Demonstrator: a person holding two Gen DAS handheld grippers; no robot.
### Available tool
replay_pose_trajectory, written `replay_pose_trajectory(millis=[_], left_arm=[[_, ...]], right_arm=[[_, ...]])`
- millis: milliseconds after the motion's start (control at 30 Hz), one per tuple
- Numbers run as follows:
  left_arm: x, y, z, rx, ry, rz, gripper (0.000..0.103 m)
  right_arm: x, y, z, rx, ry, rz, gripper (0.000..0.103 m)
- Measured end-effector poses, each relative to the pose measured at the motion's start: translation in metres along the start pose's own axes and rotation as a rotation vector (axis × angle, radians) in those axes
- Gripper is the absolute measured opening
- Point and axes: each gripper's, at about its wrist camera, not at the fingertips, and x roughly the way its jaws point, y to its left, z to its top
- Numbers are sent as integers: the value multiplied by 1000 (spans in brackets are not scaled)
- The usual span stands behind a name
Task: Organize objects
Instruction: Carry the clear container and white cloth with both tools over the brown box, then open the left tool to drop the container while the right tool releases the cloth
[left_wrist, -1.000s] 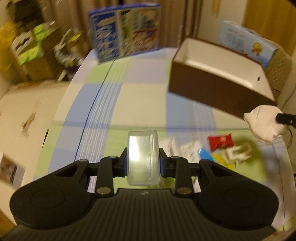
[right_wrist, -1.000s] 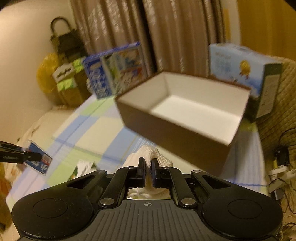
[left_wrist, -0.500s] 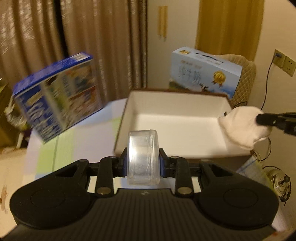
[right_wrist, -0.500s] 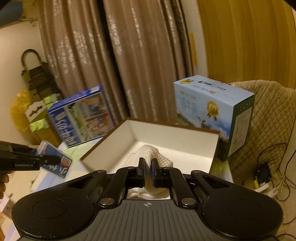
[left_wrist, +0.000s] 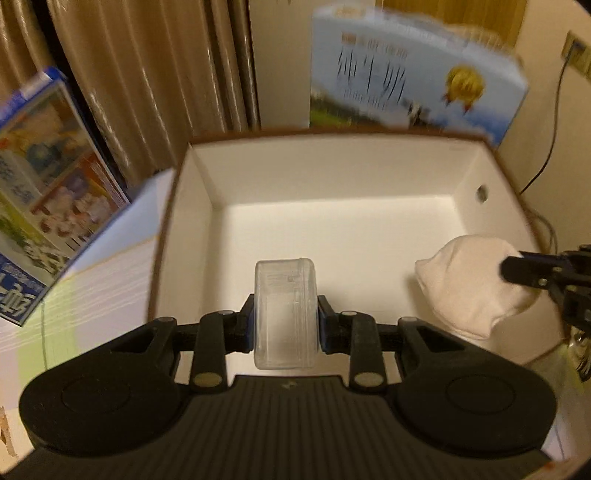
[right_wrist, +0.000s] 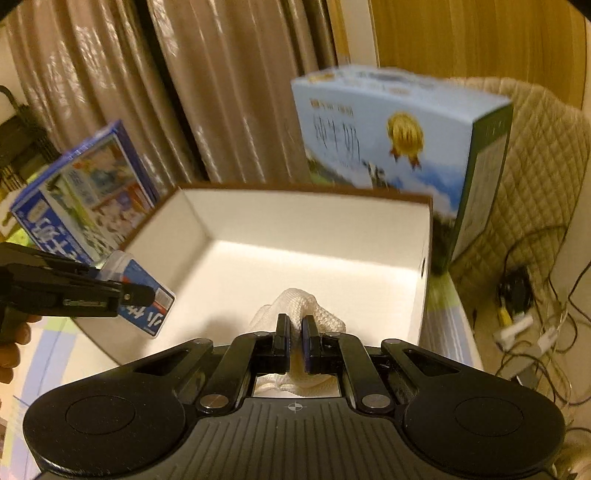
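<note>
Now both loads hang over the open box (left_wrist: 476, 173): left tongs (left_wrist: 285, 325) clamped on a clear plastic case (left_wrist: 285, 314), right tongs (right_wrist: 294, 343) pinching a white cloth bundle (right_wrist: 295, 306). Releasing near the rim could spill either onto the worktop (left_wrist: 110, 273).

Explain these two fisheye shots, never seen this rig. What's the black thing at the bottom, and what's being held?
No robot here: a person carries a hand-held gripper in each hand, and a camera on each looks along its two fingers. The black shape is the gripper itself. In the left view, the left gripper clamps a clear plastic case. In the right view, the right gripper pinches a white sock. Both hang over an open box with a white inside, flanked by two printed cartons.
</note>
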Motion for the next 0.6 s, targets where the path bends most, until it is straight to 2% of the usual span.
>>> replay_pose_trajectory(millis=[200, 400, 500, 600], left_arm=[[41, -1, 0, 22, 86, 12, 26], [50, -5, -1, 36, 91, 13, 27], [46, -5, 0, 44, 70, 11, 35], [36, -4, 5, 39, 47, 15, 48]], right_arm=[[23, -6, -2, 18, 50, -27, 3], [34, -10, -3, 36, 66, -43, 3], [35, -12, -4, 49, 65, -45, 3], [34, -14, -5, 59, 51, -47, 3]])
